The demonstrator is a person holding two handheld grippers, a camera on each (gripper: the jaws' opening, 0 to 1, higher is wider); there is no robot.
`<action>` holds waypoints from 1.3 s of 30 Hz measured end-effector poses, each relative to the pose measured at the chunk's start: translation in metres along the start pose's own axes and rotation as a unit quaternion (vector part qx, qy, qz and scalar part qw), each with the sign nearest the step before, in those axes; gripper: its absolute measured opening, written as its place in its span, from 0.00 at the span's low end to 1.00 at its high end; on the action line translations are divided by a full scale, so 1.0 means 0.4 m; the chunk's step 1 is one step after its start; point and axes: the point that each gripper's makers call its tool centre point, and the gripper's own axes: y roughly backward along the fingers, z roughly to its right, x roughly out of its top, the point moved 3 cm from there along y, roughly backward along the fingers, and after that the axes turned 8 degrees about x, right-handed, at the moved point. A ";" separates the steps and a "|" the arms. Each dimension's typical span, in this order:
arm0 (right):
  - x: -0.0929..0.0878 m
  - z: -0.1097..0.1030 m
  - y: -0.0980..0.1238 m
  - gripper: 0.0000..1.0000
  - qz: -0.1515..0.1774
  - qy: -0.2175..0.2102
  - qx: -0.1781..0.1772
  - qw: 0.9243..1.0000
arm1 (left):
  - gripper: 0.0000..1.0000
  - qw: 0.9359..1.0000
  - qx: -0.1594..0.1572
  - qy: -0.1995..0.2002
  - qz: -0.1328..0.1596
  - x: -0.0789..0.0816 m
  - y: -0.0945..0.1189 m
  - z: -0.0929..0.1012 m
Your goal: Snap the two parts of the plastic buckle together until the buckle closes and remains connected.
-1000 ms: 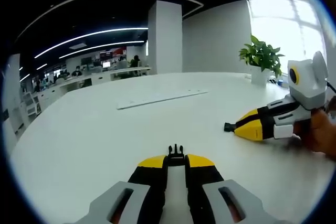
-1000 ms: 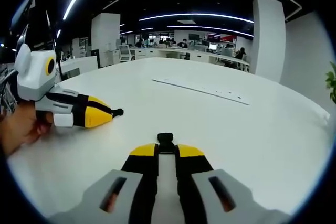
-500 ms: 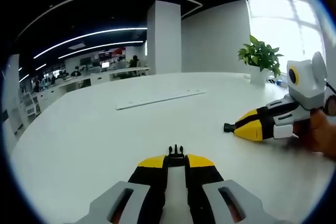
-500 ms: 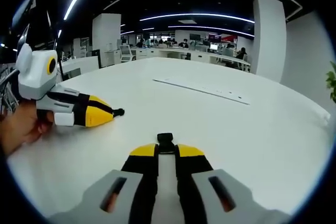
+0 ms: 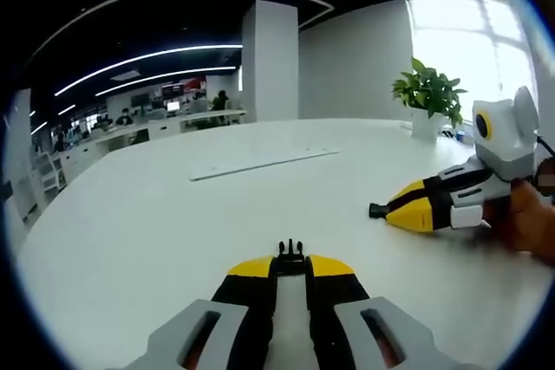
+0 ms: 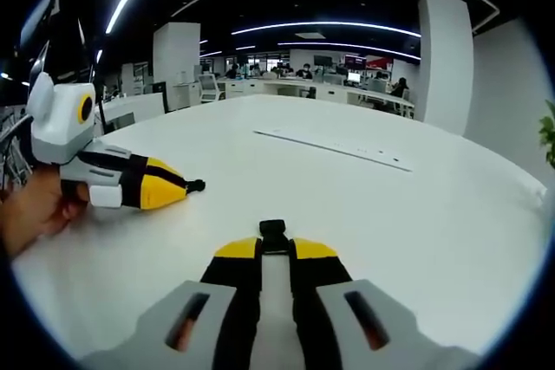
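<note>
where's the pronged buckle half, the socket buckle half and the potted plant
pronged buckle half [image 5: 290, 251], left gripper view, on its black prongs past the yellow fingertips
socket buckle half [image 6: 273, 236], right gripper view, on its black body between the fingertips
potted plant [image 5: 427, 91], left gripper view, on the green leaves

The left gripper [image 5: 291, 259] and the right gripper [image 6: 274, 242] are both squeezed closed. They sit apart, tips pointing toward each other.
</note>
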 end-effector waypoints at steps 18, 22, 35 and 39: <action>0.000 -0.011 0.032 0.12 0.019 -0.014 0.009 1.000 | 0.12 1.000 -0.003 -0.010 0.016 0.019 0.025 0.012; 0.007 -0.009 0.042 0.12 0.022 -0.010 0.004 1.000 | 0.12 1.000 -0.011 -0.013 0.016 0.012 0.038 0.031; 0.011 -0.041 0.087 0.12 0.016 0.001 -0.001 1.000 | 0.12 0.999 -0.010 -0.025 0.032 0.043 0.090 0.052; 0.012 -0.046 0.102 0.12 0.014 0.001 0.001 1.000 | 0.12 0.999 -0.009 -0.033 0.027 0.036 0.101 0.057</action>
